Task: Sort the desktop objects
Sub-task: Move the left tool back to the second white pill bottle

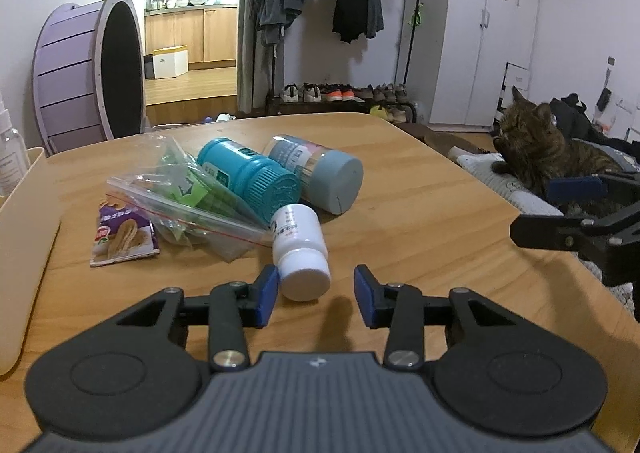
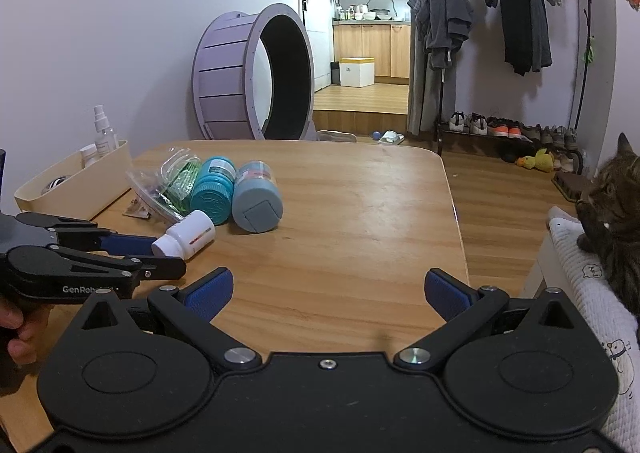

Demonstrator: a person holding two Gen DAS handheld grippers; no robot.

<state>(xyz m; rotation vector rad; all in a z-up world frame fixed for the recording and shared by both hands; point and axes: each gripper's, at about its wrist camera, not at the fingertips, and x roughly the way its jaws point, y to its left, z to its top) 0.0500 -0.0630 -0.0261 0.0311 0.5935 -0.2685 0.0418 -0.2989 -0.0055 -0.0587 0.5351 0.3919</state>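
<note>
Our left gripper [image 1: 316, 289] is open, white bottle [image 1: 301, 253] lying cap-first between the pads, untouched. We centre it, then squeeze the body. Right gripper [image 2: 329, 293] open, empty. Tray [image 2: 92, 181] sits left of the bottle.

The surface [image 2: 360, 213] ahead of the right hand-held gripper [image 2: 328, 293] lay bare out to its far edge, giving open passage. To that gripper's left, the left hand-held gripper [image 2: 160, 253] blocked the low route. Just past the left gripper's tips lay a white bottle [image 1: 302, 253] on its side, touching a teal bottle [image 1: 256, 177] and a clear bag [image 1: 180, 197]; a grey-capped bottle [image 1: 320, 173] lay beside them. A cream bin [image 2: 80, 181] walled the far left edge.
</note>
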